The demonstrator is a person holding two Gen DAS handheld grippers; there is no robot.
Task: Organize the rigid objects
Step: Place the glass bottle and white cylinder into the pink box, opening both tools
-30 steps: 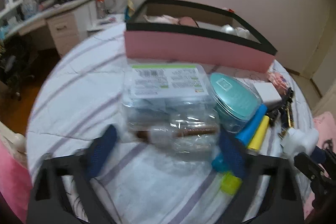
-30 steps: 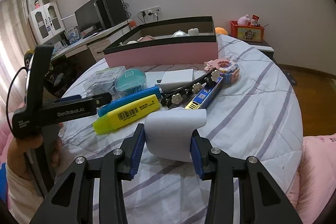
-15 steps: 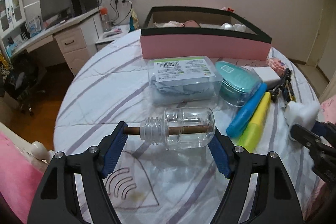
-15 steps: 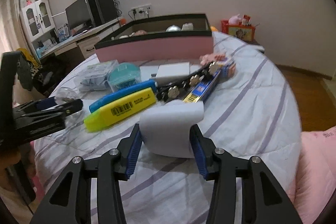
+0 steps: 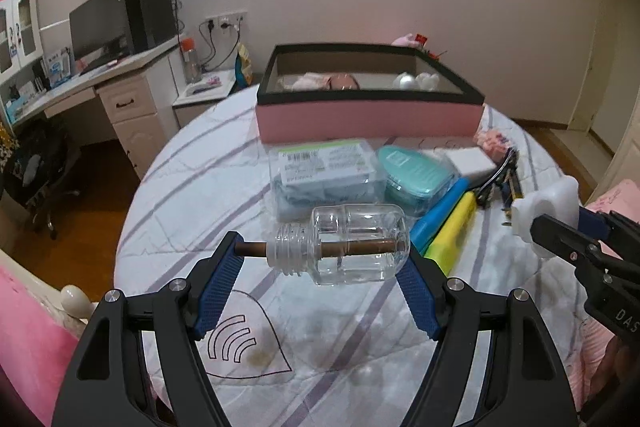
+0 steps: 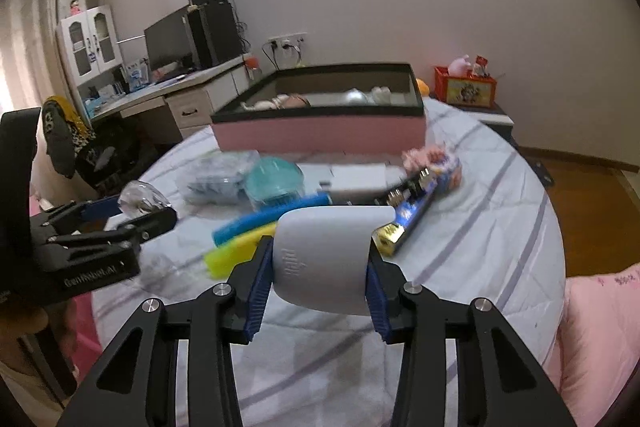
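Observation:
My left gripper (image 5: 320,269) is shut on a clear plastic bottle (image 5: 352,245) with a brown stick through its neck, held sideways above the table. My right gripper (image 6: 318,277) is shut on a white rounded plastic object (image 6: 326,255), lifted above the table; it also shows at the right of the left wrist view (image 5: 546,209). The bottle shows at the left of the right wrist view (image 6: 140,199). A pink box with a black rim (image 5: 368,111) stands at the far side, with a few small items inside.
On the round striped table (image 5: 192,179) lie a clear packet of blue items (image 5: 324,175), a teal case (image 5: 416,175), a blue bar (image 5: 440,211), a yellow bar (image 5: 452,231), a white box (image 5: 468,161), a dark strip with studs (image 6: 416,187) and pink blocks (image 5: 494,143). A desk stands left.
My left gripper has closed on the clear bottle and lifted it off the table, pulling back toward me. My right gripper has raised the white object higher.

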